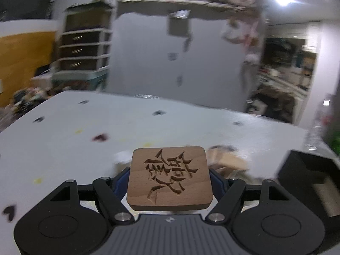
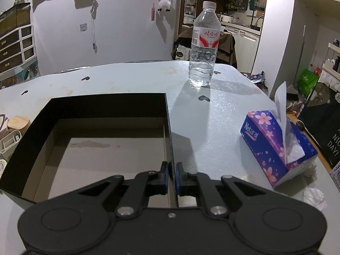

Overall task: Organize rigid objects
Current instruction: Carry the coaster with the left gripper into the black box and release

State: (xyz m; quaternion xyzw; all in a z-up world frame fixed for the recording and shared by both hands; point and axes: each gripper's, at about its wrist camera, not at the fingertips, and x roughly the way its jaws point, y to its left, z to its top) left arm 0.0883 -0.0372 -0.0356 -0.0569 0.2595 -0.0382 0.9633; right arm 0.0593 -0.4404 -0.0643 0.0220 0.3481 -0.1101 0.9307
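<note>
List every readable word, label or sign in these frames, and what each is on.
"Natural": side of the tissue box.
"NIC", "DAY!": partial, cut off, on the dark bag.
Red script on the water bottle label: too small to read.
Carved character on the wooden block: stylised, unreadable.

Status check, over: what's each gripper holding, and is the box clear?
Left gripper shut on carved wooden tile, lifted off table. Right gripper shut on black box wall. Box interior shows nothing inside; bottle stands beyond it.

Tissue box [image 2: 276, 146] – "Natural"; black bag [image 2: 325, 131] at right edge – partial "DAY!"; bottle label unreadable.
</note>
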